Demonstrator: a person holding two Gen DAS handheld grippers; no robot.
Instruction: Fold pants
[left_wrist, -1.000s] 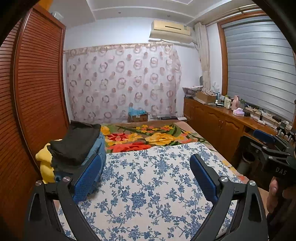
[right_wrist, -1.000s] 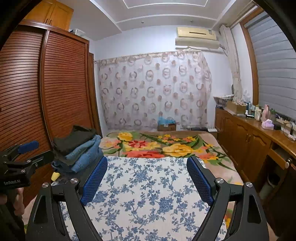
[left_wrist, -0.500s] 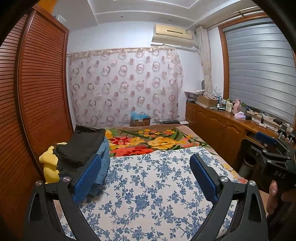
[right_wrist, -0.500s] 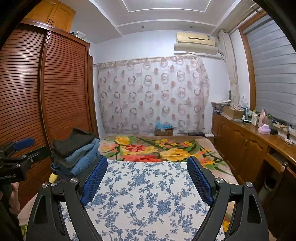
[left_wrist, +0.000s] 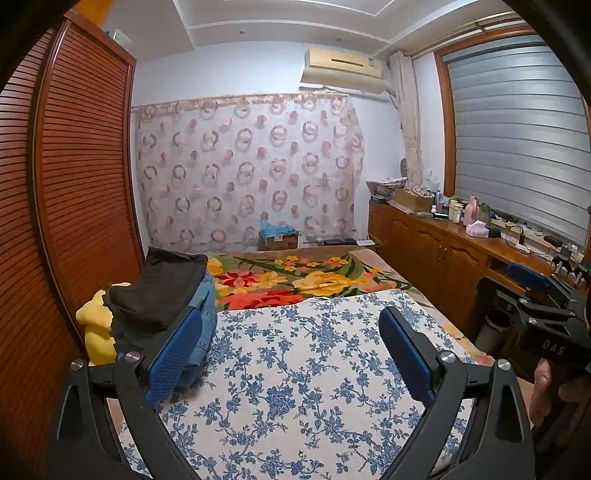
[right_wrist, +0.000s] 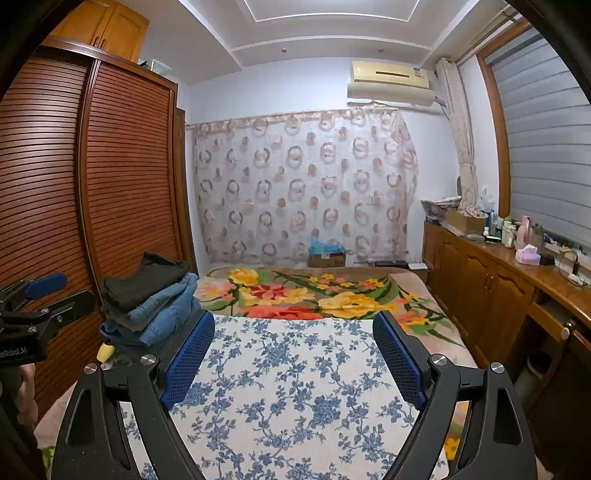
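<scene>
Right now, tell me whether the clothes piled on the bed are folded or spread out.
Folded: the pile of clothes sits stacked in flat layers, a dark garment on top of jeans.

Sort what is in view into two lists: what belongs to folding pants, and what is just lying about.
For the job:
stack of folded dark and blue denim pants
blue-flowered white bedspread
left tongs, open
right tongs, open

Lying about:
yellow cushion
cardboard box
pink tissue pack

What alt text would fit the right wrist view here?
The right gripper, jaws wide open and empty, hangs over a blue-floral sheet on a bed. A stack of folded pants, dark pair on top of jeans, sits at the bed's left edge beside a slatted wardrobe; the left gripper shows at far left.
</scene>
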